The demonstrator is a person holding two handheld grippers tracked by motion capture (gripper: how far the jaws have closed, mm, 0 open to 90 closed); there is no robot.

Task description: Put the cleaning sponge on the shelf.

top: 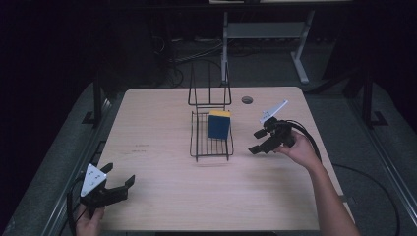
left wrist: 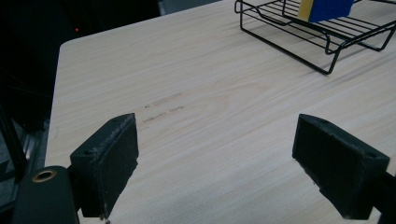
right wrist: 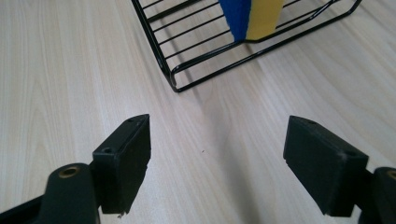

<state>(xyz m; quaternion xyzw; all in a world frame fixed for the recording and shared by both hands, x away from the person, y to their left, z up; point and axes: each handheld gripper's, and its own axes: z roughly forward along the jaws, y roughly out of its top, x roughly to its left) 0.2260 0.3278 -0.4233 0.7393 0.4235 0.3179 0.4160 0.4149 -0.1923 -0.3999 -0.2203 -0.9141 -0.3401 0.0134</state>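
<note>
A pale wooden table (top: 162, 196) is seen in a dark room, and a black wire rack (top: 211, 140) is carried on it, with a blue and yellow sponge (top: 219, 124) stood on edge inside. The right gripper (top: 256, 141) is held with its jaws wide apart and nothing between them; the rack and sponge are found just ahead of these jaws, apart from them. The left gripper (top: 119, 174) is likewise held with jaws spread and empty above bare table, the rack lying well ahead of them.
</note>
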